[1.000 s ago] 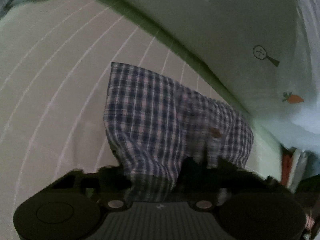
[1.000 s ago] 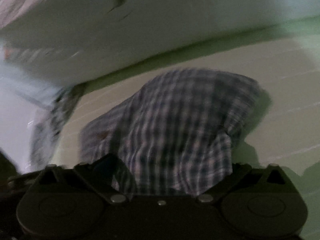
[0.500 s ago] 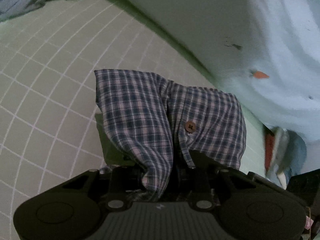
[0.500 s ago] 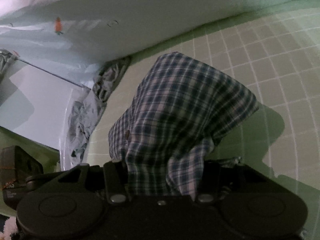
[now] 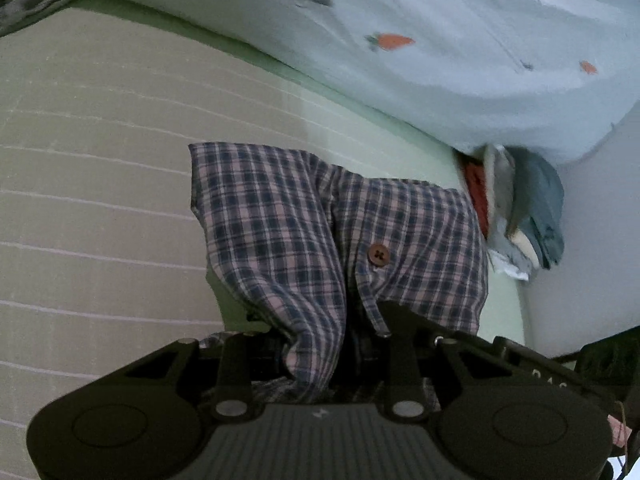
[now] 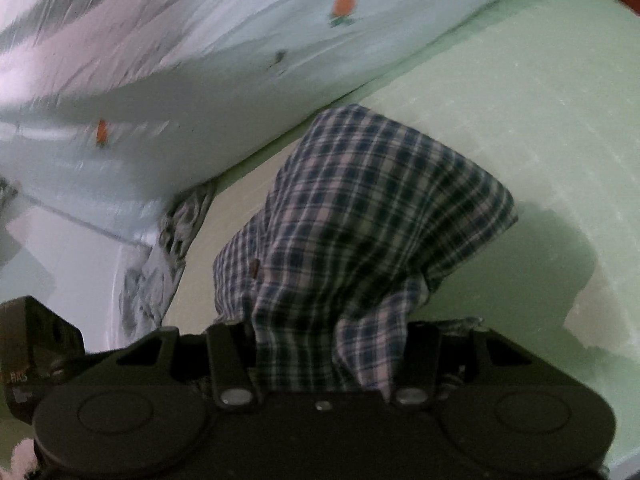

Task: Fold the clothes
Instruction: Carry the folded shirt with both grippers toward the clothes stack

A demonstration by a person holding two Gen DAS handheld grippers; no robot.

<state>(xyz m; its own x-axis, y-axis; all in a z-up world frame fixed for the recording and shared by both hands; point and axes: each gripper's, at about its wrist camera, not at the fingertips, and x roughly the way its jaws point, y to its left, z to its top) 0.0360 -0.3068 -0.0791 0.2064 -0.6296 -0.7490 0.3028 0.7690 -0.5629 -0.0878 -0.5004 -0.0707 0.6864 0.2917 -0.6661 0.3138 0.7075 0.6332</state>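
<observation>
Shirt (image 5: pixel 304 236) (bunched) beside sheet (image 5: pixel 460 52) edge

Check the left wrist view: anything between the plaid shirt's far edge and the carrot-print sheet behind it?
In the left wrist view, only bare green grid mat lies between the plaid shirt and the carrot-print sheet.

plaid shirt (image 5: pixel 280 224) | navy/pink check, brown btn | bunched, hanging | over green mat

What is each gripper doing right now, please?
Left gripper: shut on the plaid shirt.
Right gripper: shut on the same plaid shirt.
</observation>
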